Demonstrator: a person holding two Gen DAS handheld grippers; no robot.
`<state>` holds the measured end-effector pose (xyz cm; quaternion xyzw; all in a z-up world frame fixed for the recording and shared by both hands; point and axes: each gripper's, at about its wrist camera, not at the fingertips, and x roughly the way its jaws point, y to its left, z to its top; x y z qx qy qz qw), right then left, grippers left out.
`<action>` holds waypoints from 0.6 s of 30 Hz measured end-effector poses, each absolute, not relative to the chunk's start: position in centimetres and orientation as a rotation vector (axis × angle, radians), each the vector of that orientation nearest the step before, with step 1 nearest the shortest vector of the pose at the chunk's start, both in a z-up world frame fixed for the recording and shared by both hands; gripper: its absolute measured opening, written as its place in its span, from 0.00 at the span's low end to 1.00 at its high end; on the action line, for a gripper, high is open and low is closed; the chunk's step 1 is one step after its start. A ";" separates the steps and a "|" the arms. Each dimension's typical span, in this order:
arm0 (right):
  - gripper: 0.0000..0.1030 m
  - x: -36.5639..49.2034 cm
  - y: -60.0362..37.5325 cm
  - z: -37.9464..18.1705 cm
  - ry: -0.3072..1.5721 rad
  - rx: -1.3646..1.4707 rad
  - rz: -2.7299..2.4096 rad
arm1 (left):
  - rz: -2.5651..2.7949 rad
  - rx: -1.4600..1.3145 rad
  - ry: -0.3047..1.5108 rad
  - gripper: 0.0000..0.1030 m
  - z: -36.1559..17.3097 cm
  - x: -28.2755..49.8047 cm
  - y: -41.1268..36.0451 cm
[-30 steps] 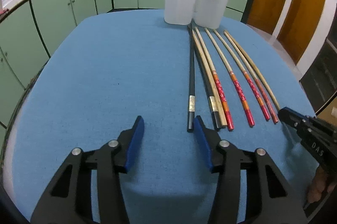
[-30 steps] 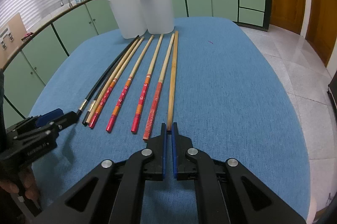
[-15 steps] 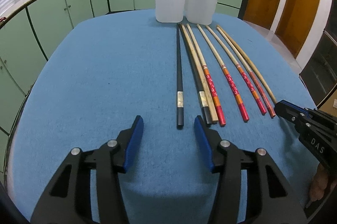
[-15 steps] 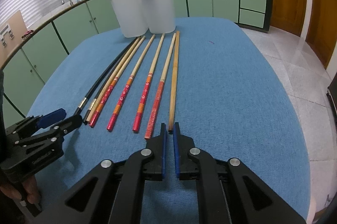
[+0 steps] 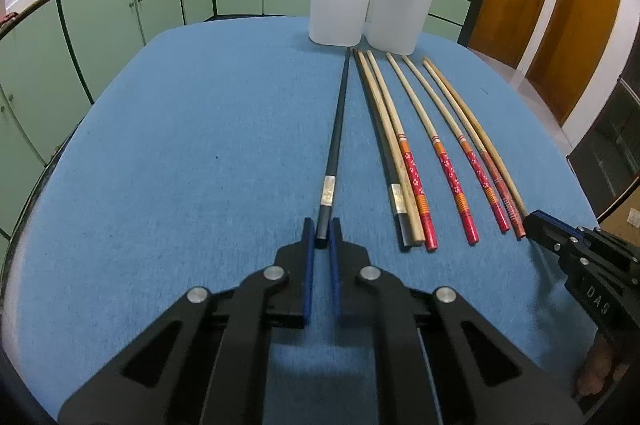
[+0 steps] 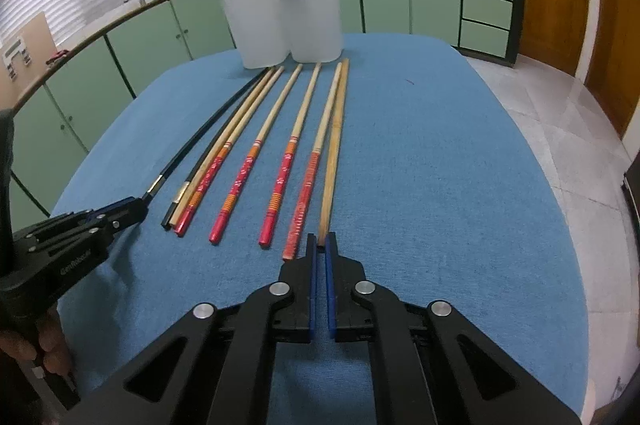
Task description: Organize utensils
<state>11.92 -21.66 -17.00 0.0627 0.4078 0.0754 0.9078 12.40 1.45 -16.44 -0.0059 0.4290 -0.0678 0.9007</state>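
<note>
- Our left claw (image 5: 322, 229) had closed its jaws on the near end of the black chopstick (image 5: 335, 145), which lay flat on the blue bench (image 5: 180, 153).
- Our right claw (image 6: 321, 244) was clamped on the near end of the plain wooden chopstick (image 6: 334, 145), the rightmost of the row.
- The red-handled chopsticks (image 6: 280, 181) lay between them, tips toward two white containers (image 6: 280, 17) at the far edge.
</note>
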 end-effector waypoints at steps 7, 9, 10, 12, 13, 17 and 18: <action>0.06 12.0 -21.2 -17.0 0.843 0.108 0.142 | -0.136 -0.002 0.894 0.09 -16.4 12.7 1.2; 0.06 12.1 -21.2 -17.0 0.845 0.111 0.138 | -0.138 -0.012 0.896 0.11 -16.4 13.0 1.1; 0.06 12.2 -21.2 -17.0 0.847 0.114 0.136 | -0.138 -0.015 0.895 0.11 -16.4 13.1 1.1; 0.06 12.3 -21.2 -17.0 0.849 0.111 0.132 | -0.140 -0.018 0.895 0.10 -16.5 13.3 1.0; 0.06 12.4 -21.0 -17.0 0.851 0.104 0.129 | -0.139 -0.017 0.895 0.10 -16.5 13.3 1.0; 0.05 12.6 -21.0 -17.0 0.851 0.101 0.129 | -0.144 -0.017 0.893 0.07 -16.5 13.3 0.9; 0.05 12.6 -21.1 -17.0 0.851 0.108 0.132 | -0.145 -0.018 0.892 0.07 -16.5 13.3 0.9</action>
